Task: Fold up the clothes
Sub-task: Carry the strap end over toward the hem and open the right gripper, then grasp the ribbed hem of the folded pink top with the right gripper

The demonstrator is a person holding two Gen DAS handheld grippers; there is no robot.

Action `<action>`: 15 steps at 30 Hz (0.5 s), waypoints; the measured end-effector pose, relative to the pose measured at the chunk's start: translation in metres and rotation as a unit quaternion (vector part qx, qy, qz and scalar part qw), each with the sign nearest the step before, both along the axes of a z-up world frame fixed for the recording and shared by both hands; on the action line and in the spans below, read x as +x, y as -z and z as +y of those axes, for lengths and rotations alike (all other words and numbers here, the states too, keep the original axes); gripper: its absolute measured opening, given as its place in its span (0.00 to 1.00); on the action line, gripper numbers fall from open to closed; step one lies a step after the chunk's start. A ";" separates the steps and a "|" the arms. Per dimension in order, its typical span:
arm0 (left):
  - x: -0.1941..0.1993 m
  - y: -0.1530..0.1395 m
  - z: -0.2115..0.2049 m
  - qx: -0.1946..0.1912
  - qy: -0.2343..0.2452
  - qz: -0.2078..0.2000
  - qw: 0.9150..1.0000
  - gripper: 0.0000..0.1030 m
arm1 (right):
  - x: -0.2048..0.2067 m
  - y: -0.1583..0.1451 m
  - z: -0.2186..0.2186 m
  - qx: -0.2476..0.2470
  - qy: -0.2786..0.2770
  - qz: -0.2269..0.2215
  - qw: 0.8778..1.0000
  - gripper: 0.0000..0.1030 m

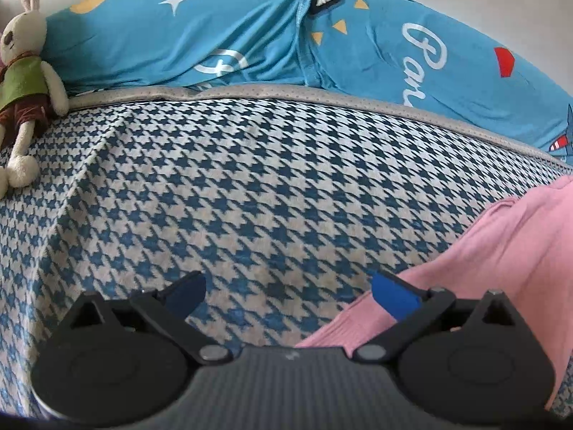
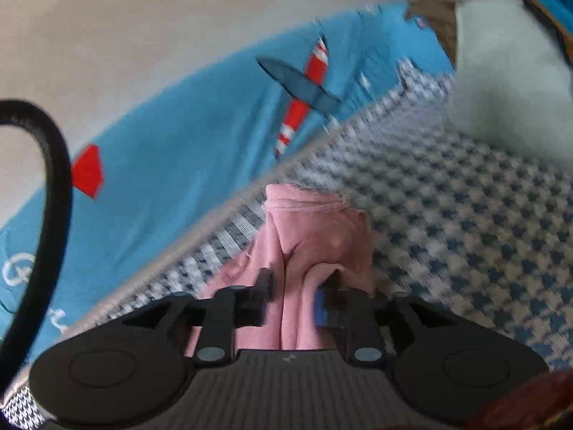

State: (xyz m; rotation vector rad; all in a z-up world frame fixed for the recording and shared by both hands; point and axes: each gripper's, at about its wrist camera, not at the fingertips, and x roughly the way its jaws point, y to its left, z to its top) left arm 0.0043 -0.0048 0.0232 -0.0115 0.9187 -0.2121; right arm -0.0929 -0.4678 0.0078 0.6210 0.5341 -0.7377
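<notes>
The work surface is a bed covered in a blue-and-white houndstooth blanket [image 1: 250, 186], bordered along its far edge by a grey mesh mattress trim [image 1: 272, 91]. Beyond the trim lies a bright blue quilt [image 1: 229, 28] printed with white stars, yellow triangles, red shapes and white lettering. A plush rabbit [image 1: 25, 82] in a green top and brown shorts rests at the left far corner of the blanket, against the quilt. The left tongs [image 1: 288, 295] stand wide open with nothing between the blue-padded fingers [image 1: 394, 295]; they hang over bare houndstooth, with the right-hand finger over the edge of a pink garment [image 1: 508, 251], though contact cannot be confirmed. That garment lies bunched on the blanket to the right in the left wrist view. The right wrist view is motion-blurred. There, the right tongs [image 2: 292, 301] are drawn in close on a gathered fold of the pink garment [image 2: 315, 229], the cloth pinched between the two fingers and trailing forward toward the mattress trim. A black cable [image 2: 53, 186] loops at the left edge of that view. A pale, blurred object [image 2: 508, 82] sits at the upper right; it cannot be identified.
</notes>
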 end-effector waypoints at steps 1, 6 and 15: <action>0.000 0.000 -0.002 0.001 0.002 0.000 1.000 1.00 | -0.004 0.001 -0.003 0.003 0.004 0.003 1.000 0.36; -0.007 -0.006 -0.002 -0.012 0.011 -0.014 1.000 1.00 | -0.028 -0.010 -0.008 -0.010 0.018 0.005 1.000 0.47; -0.024 -0.016 0.016 -0.025 0.026 -0.017 0.999 1.00 | -0.056 -0.033 0.046 0.006 -0.078 -0.003 0.997 0.47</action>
